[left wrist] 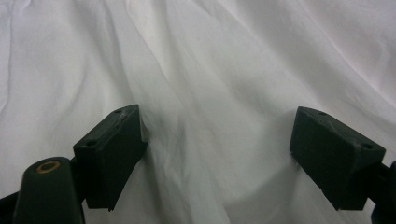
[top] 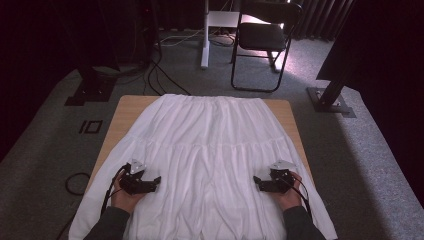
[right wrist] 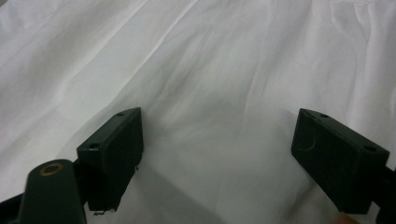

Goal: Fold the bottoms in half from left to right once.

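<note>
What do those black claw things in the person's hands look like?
Each gripper, left and right, is black with two blocky jaws that have small screw holes. A grey three-cornered plate sits on top of each, and a black cable trails back. The sleeves are dark grey.

Beyond the light wooden tabletop (top: 127,111), a black folding metal chair (top: 263,37) stands beside a white post (top: 205,35) on grey carpet (top: 360,150)

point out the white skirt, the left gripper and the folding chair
white skirt (top: 210,135), high view, middle of the cloth
left gripper (top: 156,181), high view, between its open fingertips
folding chair (top: 262,36), high view, the seat
</note>
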The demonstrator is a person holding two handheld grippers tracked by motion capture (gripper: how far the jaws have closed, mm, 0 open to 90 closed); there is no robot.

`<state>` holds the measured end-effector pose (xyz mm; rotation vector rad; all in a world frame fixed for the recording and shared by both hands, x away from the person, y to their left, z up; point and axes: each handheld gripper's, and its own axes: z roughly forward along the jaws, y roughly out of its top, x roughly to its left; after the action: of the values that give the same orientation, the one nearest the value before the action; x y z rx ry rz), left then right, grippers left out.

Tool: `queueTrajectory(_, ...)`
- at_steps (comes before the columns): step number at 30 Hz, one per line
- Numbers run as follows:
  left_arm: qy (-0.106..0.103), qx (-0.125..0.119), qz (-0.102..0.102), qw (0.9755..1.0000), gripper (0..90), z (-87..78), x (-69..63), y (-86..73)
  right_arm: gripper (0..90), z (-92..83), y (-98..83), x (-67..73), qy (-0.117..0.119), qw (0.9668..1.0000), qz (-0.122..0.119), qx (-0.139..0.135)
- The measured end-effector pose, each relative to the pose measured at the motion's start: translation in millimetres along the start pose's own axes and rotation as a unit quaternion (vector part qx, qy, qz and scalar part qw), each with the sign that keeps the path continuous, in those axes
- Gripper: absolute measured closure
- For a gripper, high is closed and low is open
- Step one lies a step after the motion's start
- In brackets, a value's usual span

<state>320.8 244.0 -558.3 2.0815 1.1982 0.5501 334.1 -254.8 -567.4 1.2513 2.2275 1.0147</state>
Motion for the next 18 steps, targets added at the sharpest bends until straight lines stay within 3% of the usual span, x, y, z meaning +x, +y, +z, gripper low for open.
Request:
queueTrajectory(8,0.006,-0.004,-0.007,1.0000,26.0,-3.5,0.8,-1.3,16.0,0.0,-0.1,0.3,-0.001,1.0000,0.001,0.000)
queueTrajectory(9,0.005,-0.003,-0.010,0.9999,31.4,-7.1,2.1,-1.3,16.0,0.0,-0.1,0.3,-0.001,1.0000,0.000,-0.001)
queueTrajectory(12,0.004,-0.011,-0.013,0.9998,30.8,-16.8,5.8,0.0,16.0,0.0,-0.1,0.3,-0.001,1.0000,0.001,-0.001)
queueTrajectory(13,0.026,-0.016,-0.008,0.9995,28.8,-28.6,12.0,0.3,16.0,0.0,-0.1,0.3,-0.001,1.0000,0.001,-0.001)
queueTrajectory(15,0.036,-0.018,-0.010,0.9992,28.1,-34.9,17.6,-0.5,16.0,0.0,-0.1,0.3,-0.001,1.0000,0.001,-0.001)
queueTrajectory(16,0.050,-0.024,-0.029,0.9980,25.7,-46.1,32.7,-4.6,16.0,-0.1,-0.2,0.5,-0.002,1.0000,0.001,-0.001)
queueTrajectory(17,0.050,-0.024,-0.029,0.9980,25.5,-46.1,32.7,-4.6,16.0,-0.1,-0.2,0.6,-0.002,1.0000,0.002,-0.001)
queueTrajectory(18,0.058,-0.024,-0.041,0.9972,25.5,-50.9,41.5,-8.0,16.0,-0.1,-0.2,0.6,-0.002,1.0000,0.002,-0.001)
